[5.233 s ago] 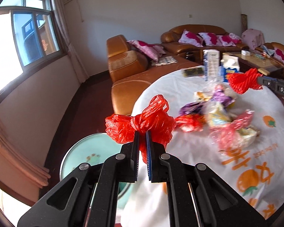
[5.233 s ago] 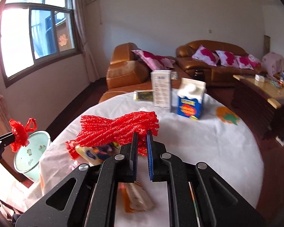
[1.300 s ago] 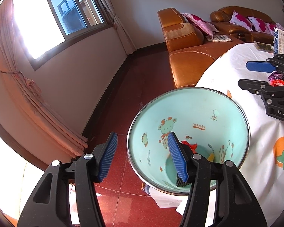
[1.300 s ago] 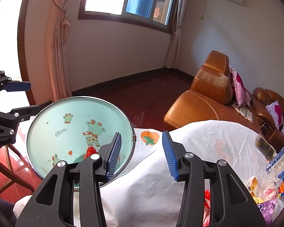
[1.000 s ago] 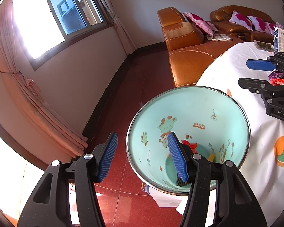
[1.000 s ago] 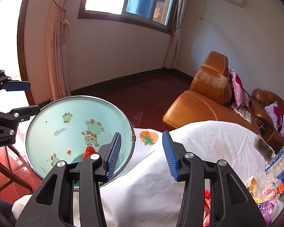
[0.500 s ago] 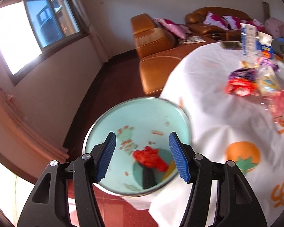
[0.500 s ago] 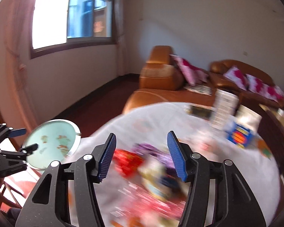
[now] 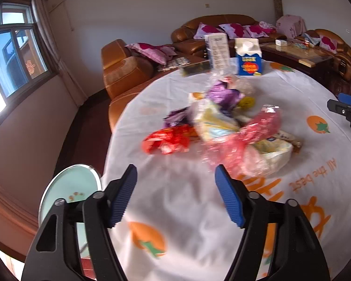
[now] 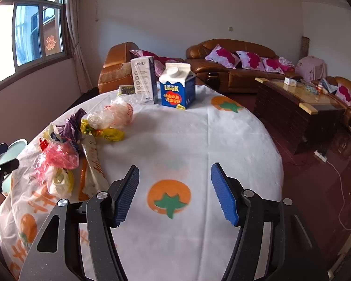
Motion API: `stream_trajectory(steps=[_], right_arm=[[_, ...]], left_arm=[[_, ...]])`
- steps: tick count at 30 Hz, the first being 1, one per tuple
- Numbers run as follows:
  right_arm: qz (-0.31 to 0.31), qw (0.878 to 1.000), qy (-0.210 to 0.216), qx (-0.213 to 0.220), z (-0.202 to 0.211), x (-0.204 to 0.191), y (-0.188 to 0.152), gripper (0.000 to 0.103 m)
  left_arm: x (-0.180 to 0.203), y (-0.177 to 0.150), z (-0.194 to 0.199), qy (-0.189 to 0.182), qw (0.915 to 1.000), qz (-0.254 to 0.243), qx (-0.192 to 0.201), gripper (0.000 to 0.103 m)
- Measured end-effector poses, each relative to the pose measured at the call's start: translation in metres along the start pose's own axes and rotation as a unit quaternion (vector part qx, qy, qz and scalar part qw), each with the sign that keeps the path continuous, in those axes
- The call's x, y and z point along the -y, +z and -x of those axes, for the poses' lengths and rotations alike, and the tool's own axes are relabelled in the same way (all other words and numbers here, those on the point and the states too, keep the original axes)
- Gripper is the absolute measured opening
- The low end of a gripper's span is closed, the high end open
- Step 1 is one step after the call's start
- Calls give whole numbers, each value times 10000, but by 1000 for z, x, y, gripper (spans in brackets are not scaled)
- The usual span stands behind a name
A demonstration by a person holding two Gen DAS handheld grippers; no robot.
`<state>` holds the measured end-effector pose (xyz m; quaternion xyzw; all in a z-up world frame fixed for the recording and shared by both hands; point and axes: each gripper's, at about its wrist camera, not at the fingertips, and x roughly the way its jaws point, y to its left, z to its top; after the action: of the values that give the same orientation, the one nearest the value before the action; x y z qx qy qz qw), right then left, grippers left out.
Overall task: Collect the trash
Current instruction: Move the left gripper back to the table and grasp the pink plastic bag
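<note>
A pile of trash lies on the round table's white cloth [image 9: 175, 201]: a red wrapper [image 9: 166, 140], a pink plastic bag [image 9: 243, 138], a purple wrapper [image 9: 224, 93] and yellowish packs. My left gripper [image 9: 174, 175] hovers just short of the pile, its jaws opening with nothing between them. My right gripper [image 10: 174, 171] is over bare cloth [image 10: 199, 140], jaws also opening and empty; the pink bag [image 10: 60, 154] and a yellow wrapper [image 10: 110, 135] lie to its left. The teal bin [image 9: 70, 187] stands beside the table at lower left.
A blue milk carton [image 10: 177, 86] and a tall white box [image 10: 144, 79] stand at the table's far side. Brown sofas [image 10: 231, 70] line the back wall. A wooden coffee table [image 10: 299, 103] and a power strip [image 10: 320, 155] are at the right.
Both grippers have swung from over the teal bin to the table, and their jaws stand wider. The red bag and red net held earlier are gone from them.
</note>
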<state>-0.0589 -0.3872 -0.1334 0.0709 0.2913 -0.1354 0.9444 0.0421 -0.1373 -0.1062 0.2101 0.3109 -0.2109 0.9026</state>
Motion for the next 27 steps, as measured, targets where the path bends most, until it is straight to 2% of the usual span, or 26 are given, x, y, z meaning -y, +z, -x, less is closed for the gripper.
stream_trajectory(steps=[6, 8, 9, 11, 12, 14, 15, 18, 21, 27], right_arm=[[-157, 9998, 74, -97, -8, 15, -12, 64], [-199, 9996, 116, -137, -7, 17, -15, 64], [-209, 9995, 145, -159, -8, 18, -17, 64], [-206, 9995, 179, -177, -9, 17, -19, 65], [-201, 9994, 193, -188, -10, 16, -21, 66], [-203, 9993, 224, -213, -11, 15, -22, 66], [-198, 9993, 234, -222, -12, 14, -23, 66], [-169, 9993, 247, -223, -11, 11, -23, 66], [-130, 9993, 290, -214, -8, 5, -22, 66], [-89, 9989, 427, -153, -4, -10, -13, 66]], left_arm=[[31, -3, -32, -151, 9993, -150, -317, 70], [34, -7, -46, -273, 9982, -127, -526, 57], [34, -9, -53, -420, 9969, -60, -661, 46], [32, -9, -53, -497, 9968, -10, -624, 35], [32, -9, -53, -523, 9967, -45, -623, 23], [30, -8, -51, -543, 9967, -65, -593, 19], [30, -8, -48, -538, 9969, -115, -568, 13], [26, -9, -40, -467, 9975, -235, -478, 13], [16, -7, -26, -231, 9986, -370, -313, 12], [-20, -4, 1, 132, 9993, -330, -96, 12]])
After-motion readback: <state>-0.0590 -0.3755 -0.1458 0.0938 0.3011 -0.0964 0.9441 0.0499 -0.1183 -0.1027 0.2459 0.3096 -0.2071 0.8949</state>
